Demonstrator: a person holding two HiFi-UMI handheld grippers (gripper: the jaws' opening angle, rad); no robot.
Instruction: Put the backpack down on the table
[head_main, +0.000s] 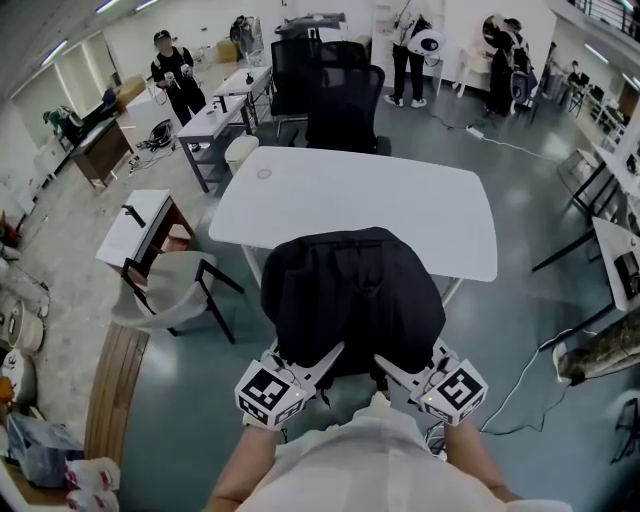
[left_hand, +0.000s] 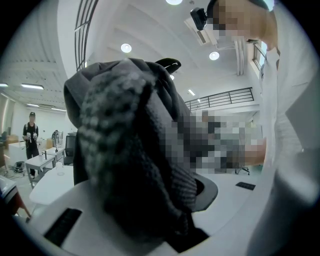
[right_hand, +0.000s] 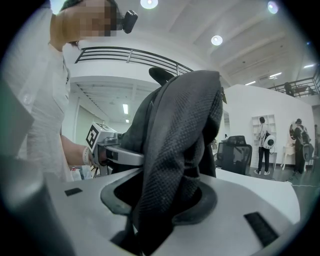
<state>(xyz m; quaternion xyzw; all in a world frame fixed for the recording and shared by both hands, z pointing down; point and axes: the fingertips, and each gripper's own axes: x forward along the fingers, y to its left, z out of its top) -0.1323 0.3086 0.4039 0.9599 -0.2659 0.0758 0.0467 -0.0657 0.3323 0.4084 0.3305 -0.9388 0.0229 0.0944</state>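
Observation:
A black backpack (head_main: 350, 295) hangs in the air at the near edge of the white table (head_main: 300, 195), partly over it. My left gripper (head_main: 318, 362) is shut on its left shoulder strap (left_hand: 135, 165), which fills the space between the jaws in the left gripper view. My right gripper (head_main: 392, 367) is shut on the right strap (right_hand: 172, 165), whose woven fabric runs up from between the jaws. In the right gripper view the left gripper (right_hand: 117, 155) shows behind the bag. The fingertips of both are hidden under the backpack.
Black office chairs (head_main: 345, 105) stand at the table's far side. A grey chair (head_main: 175, 290) and a small white desk (head_main: 140, 225) are to the left. People stand at the back of the room (head_main: 175, 75). Cables (head_main: 530, 390) lie on the floor to the right.

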